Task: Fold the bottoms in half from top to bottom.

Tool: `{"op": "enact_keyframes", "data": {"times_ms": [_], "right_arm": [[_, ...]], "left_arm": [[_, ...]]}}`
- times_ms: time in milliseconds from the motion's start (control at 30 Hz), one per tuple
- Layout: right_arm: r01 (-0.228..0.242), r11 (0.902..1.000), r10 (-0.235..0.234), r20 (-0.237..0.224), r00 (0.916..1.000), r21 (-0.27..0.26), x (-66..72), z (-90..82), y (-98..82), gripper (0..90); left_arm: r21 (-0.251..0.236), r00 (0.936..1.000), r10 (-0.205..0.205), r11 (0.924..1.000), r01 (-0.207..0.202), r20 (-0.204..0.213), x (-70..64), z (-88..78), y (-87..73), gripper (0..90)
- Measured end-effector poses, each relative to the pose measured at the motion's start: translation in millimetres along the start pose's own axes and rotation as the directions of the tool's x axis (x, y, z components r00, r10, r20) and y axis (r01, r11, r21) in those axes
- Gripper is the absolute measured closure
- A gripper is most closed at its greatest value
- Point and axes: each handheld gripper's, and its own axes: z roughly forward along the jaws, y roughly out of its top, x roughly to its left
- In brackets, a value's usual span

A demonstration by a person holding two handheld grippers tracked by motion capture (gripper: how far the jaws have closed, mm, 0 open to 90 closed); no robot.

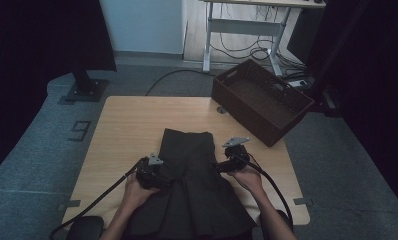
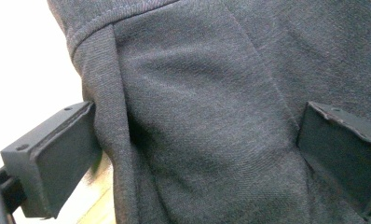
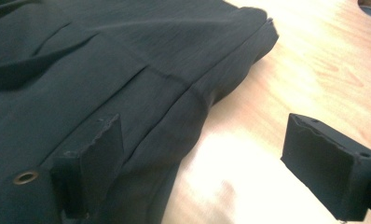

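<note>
Dark grey pleated skirt (image 1: 194, 175) flat on table (image 1: 127, 125), reaching near edge, waistband toward far edge. Left gripper (image 1: 159, 176) at skirt's left edge, jaws spread, fabric between, pads not pressing. Right gripper (image 1: 226, 161) at skirt's right edge, jaws spread wide, pinching nothing. Brown basket (image 1: 262, 100) overhangs far right corner.

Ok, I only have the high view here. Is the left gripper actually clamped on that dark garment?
Observer: No, the left gripper has its jaws wide apart, a fold of the dark garment between them.
Operator: And the right one?
Observer: The right gripper is open too: one jaw over the garment's edge, the other over bare table.
Operator: Any seam there?
Observer: Yes, a stitched seam runs across the cloth just beyond that jaw.
</note>
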Motion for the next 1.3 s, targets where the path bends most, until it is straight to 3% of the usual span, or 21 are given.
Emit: {"op": "enact_keyframes", "data": {"times_ms": [133,400,567,767,900,1067,1300], "right_arm": [[-0.030,0.9996,0.030,-0.021,0.9993,0.004,-6.8,11.7,16.0,11.7],[-0.053,0.9983,0.053,0.008,0.9986,0.025,-20.1,41.1,44.0,13.7],[-0.065,0.9959,0.062,0.046,0.9970,0.064,-30.5,66.3,50.4,14.5],[-0.084,0.9882,0.083,0.009,0.9965,0.128,-37.3,97.4,45.4,15.9],[-0.094,0.9864,0.099,-0.031,0.9946,0.135,-37.5,105.1,43.0,21.6],[-0.057,0.9928,0.064,-0.059,0.9962,0.105,-32.8,107.7,42.4,29.3],[-0.031,0.9964,0.040,-0.120,0.9920,0.079,-23.7,109.0,45.0,54.7]], "left_arm": [[-0.001,1.0000,0.000,1.0000,0.000,0.001,0.1,0.0,-0.1,0.0],[0.001,1.0000,0.001,1.0000,-0.001,0.005,0.6,-0.3,-0.2,0.0],[0.000,1.0000,0.001,1.0000,-0.001,0.005,0.6,-0.3,-0.2,0.0],[-0.001,1.0000,0.001,1.0000,-0.001,0.005,0.5,-0.3,-0.3,0.0],[-0.001,1.0000,0.001,1.0000,-0.001,0.005,0.5,-0.3,-0.3,0.0],[0.000,1.0000,0.002,1.0000,-0.002,0.004,0.5,-0.3,-0.3,0.0],[0.001,1.0000,0.004,1.0000,-0.004,0.005,0.6,-0.3,-0.3,0.0]]}}
